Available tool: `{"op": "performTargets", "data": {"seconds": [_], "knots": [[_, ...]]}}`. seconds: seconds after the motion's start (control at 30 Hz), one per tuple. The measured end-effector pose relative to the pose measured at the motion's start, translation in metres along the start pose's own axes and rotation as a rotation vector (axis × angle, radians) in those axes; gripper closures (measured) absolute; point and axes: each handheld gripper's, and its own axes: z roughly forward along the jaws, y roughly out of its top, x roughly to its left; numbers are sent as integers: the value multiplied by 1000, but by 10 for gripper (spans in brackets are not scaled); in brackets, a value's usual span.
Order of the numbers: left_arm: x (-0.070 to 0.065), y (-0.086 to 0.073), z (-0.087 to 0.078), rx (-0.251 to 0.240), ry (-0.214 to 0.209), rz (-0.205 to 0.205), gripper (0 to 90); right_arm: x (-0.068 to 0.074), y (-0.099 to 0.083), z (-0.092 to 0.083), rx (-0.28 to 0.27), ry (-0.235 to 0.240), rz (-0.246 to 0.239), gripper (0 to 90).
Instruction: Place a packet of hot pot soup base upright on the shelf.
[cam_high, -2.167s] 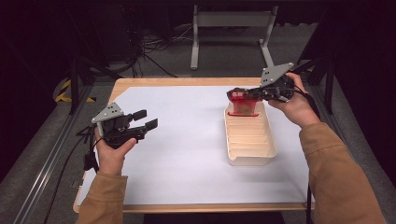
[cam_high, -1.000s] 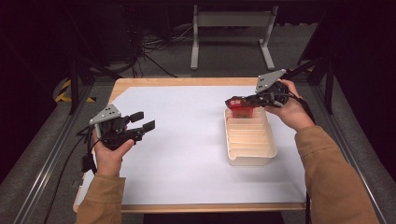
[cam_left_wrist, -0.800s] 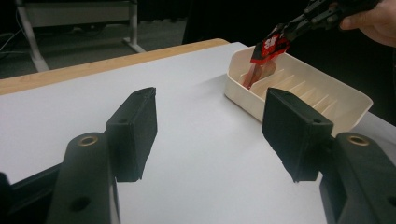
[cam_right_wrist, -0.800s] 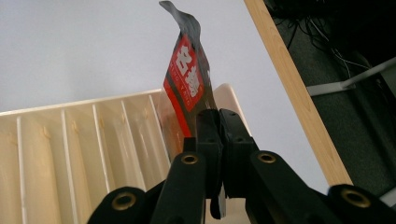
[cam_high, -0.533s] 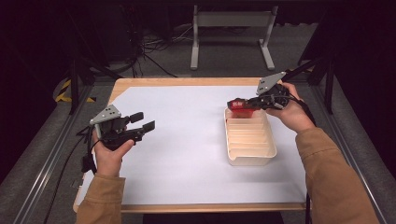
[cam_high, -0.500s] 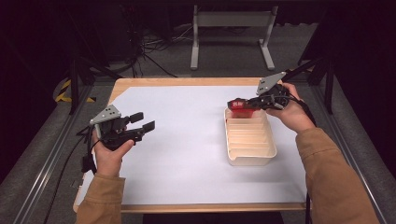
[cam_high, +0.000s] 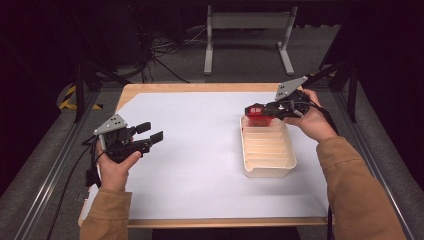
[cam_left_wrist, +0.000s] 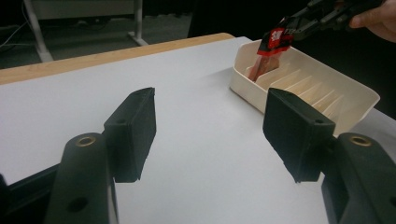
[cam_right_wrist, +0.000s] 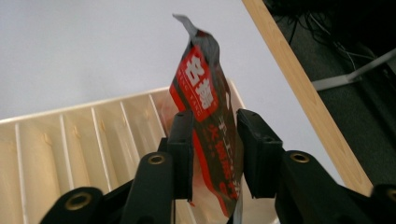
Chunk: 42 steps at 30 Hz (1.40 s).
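Right hand-held gripper (cam_right_wrist: 212, 154) has just been opening; its jaws now flank the red packet (cam_right_wrist: 205, 112) without pinching. Packet stands in the end slot of the tray (cam_high: 267, 170) on the surface. Likely light, floppy, slick; best taken by its top edge. Left hand-held gripper (cam_left_wrist: 210, 135) spread, empty.

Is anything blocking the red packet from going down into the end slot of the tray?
Nothing visible does. The packet stands between the right tongs, which have just been opening, its lower end already in the tray's far end slot. The slots I can see hold nothing else.
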Motion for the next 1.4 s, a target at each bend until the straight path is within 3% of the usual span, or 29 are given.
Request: {"op": "performTargets", "data": {"seconds": [0.23, 0.43, 0.73, 1.17, 1.4], "knots": [[1, -3, -1, 20, 20, 5, 347, 2, 5, -8, -70, -12, 19, 581], [-2, -6, -4, 39, 37, 23, 325, 4, 10, -25, -133, -44, 35, 529], [-3, -9, -8, 64, 49, 37, 313, 12, 7, -55, -210, -74, 98, 491], [-2, -19, -17, 89, 64, 32, 295, 22, -27, -89, -256, -133, 189, 469], [4, -29, -20, 95, 72, 18, 286, 33, -55, -93, -287, -167, 256, 470]]}}
